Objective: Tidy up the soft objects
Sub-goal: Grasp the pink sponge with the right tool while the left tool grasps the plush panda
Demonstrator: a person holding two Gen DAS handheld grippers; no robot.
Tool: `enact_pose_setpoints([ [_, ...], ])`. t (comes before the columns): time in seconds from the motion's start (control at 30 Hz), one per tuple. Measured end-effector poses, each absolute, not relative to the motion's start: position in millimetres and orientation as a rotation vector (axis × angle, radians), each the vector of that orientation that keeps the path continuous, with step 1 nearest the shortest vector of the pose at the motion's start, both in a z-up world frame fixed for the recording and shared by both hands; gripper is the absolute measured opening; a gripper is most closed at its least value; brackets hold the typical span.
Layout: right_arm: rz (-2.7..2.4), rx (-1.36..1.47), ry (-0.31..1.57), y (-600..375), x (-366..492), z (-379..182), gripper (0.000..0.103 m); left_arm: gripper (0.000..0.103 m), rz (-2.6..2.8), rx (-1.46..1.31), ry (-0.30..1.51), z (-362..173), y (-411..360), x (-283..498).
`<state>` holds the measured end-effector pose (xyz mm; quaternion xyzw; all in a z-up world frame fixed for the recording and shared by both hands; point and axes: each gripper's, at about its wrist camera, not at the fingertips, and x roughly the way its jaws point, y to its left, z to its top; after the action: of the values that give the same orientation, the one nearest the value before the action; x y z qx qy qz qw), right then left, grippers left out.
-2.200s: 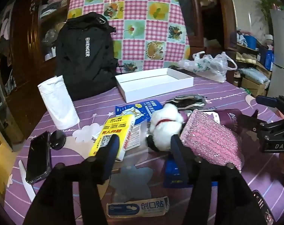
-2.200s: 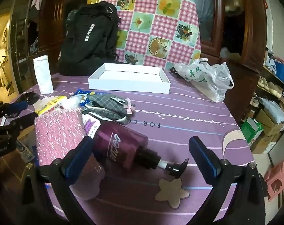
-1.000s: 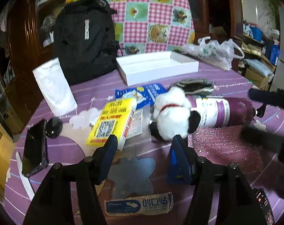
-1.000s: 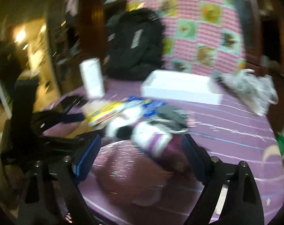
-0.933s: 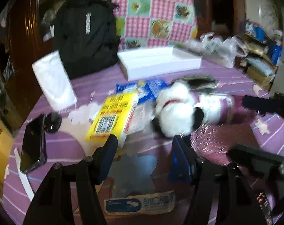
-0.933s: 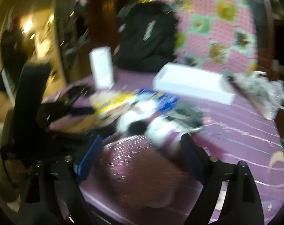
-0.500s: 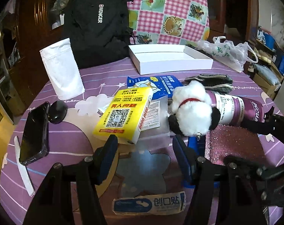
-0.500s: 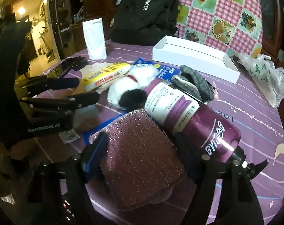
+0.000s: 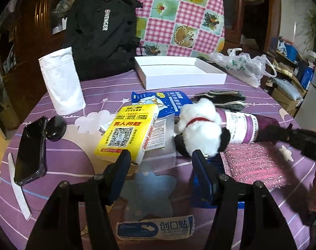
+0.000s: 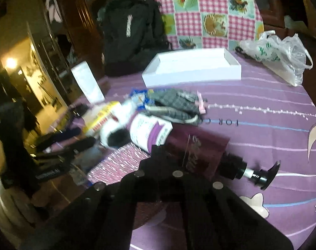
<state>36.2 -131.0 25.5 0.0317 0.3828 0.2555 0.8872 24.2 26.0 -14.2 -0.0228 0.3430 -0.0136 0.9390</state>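
- Left tongs [image 9: 160, 158], lower centre, gape empty before the panda [image 9: 199, 131].
- Right tongs [image 10: 170, 152], lower centre, have clamped together, seemingly empty.
- Sponge [image 9: 253, 162], lower right, now lies flat on the table [image 9: 262, 100]; sorting barely begun.

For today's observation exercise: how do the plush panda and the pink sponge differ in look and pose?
The plush panda is fluffy, black and white with a red collar; the pink sponge is one glittery pink. The panda bulges up, leaning against the purple bottle; the sponge lies flat. Both are soft and rest on the purple tablecloth.
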Motion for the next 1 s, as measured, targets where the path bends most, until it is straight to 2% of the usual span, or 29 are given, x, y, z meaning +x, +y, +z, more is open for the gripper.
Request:
enact_pose_setpoints([
  [0.13, 0.644, 0.103, 0.759, -133.3, 30.9, 35.2, 0.001, 0.061, -0.054, -0.029, 0.711, -14.8, 20.7, 24.0],
  [0.17, 0.667, 0.105, 0.755, -132.1, 28.6, 36.0, 0.004, 0.061, -0.059, -0.028, 0.717, -15.4, 20.1, 24.3],
  [0.23, 0.665, 0.07, 0.754, -126.8, 24.7, 35.4, 0.021, 0.061, -0.073, -0.03, 0.731, -16.7, 19.1, 25.7],
  [0.3, 0.607, 0.007, 0.77, -119.6, 23.1, 31.3, 0.069, 0.061, -0.093, -0.035, 0.736, -17.2, 18.5, 25.3],
  [0.33, 0.583, -0.006, 0.77, -119.6, 23.1, 30.4, 0.072, 0.061, -0.102, -0.034, 0.737, -17.0, 17.7, 24.9],
  [0.47, 0.469, 0.012, 0.755, -137.0, 19.0, 32.0, 0.072, 0.061, -0.119, 0.002, 0.752, -19.7, 10.3, 24.7],
  [0.6, 0.438, 0.059, 0.865, -148.9, 17.3, 14.1, 0.072, 0.061, -0.121, 0.042, 0.821, -29.5, 1.7, 32.9],
  [0.73, 0.482, 0.036, 0.933, -133.6, 26.9, 8.3, 0.072, 0.061, -0.153, 0.07, 0.859, -35.4, -13.1, 37.7],
  [0.87, 0.465, -0.027, 0.918, -113.5, 23.6, 9.7, 0.071, 0.061, -0.172, 0.05, 0.848, -32.3, -22.3, 40.4],
  [1.0, 0.397, -0.098, 0.844, -106.0, 20.6, 22.1, 0.052, 0.059, -0.176, 0.012, 0.858, -29.9, -23.2, 45.0],
])
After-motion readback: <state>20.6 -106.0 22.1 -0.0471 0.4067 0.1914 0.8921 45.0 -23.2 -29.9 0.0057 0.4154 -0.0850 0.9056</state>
